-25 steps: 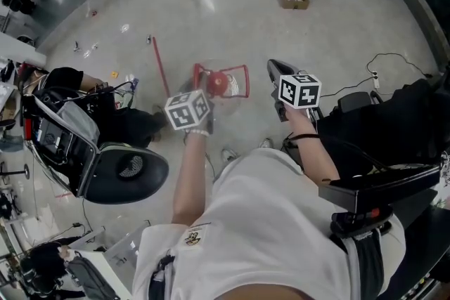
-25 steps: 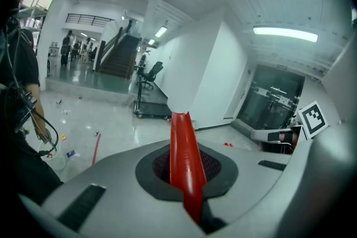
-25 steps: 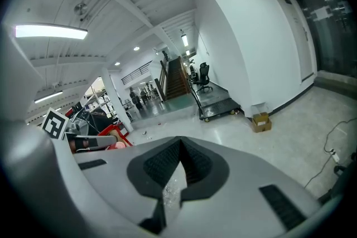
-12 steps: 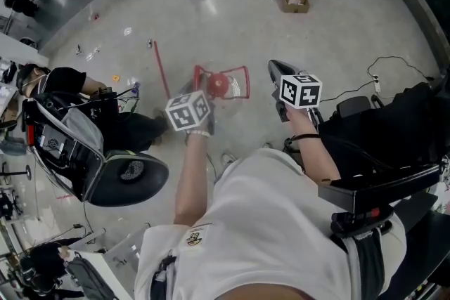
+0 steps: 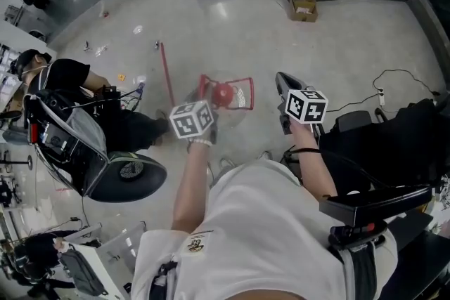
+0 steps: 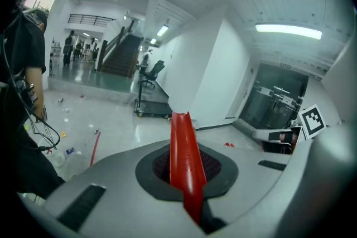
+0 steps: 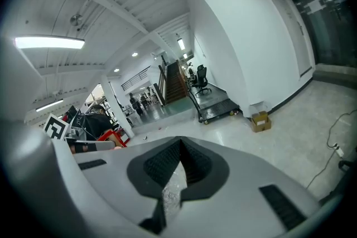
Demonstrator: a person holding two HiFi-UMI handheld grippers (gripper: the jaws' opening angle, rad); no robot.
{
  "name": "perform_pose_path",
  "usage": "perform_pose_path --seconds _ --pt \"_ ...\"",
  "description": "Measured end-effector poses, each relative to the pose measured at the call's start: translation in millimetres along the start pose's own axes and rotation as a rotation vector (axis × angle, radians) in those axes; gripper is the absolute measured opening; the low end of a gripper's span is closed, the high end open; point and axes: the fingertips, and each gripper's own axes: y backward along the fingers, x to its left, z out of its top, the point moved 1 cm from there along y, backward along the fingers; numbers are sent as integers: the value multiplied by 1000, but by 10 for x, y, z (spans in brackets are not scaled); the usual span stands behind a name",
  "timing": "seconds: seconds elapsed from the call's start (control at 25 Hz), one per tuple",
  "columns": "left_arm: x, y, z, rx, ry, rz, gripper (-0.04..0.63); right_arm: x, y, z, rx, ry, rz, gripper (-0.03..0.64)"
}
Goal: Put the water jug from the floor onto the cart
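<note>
Left gripper view: clamping red handle (image 6: 185, 164).

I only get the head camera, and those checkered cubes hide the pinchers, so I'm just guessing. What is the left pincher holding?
Observer: The left gripper is shut on a flat red strip.
Operator: And the right one?
Observer: The right gripper is shut on clear crinkly plastic.
Operator: What's past the cart?
Observer: Beyond the cart, a dark staircase climbs to an upper floor.
</note>
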Motion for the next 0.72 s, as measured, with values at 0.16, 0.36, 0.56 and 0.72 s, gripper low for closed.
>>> perform_pose_path --seconds 0.16,0.36,0.56,0.72 --pt "-158 -120 -30 6 -6 0 2 -250 145 11 -13 -17 -8 15" --pt "-366 -311 -28 -5 7 10 2 -655 397 28 -16 -4 -45 15" --pt "-522 -487 34 -3 -8 -1 2 -830 488 48 -23 -24 -51 15" --pt "-577 -746 99 0 -9 -27 2 -874 347 7 -3 -22 -43 15"
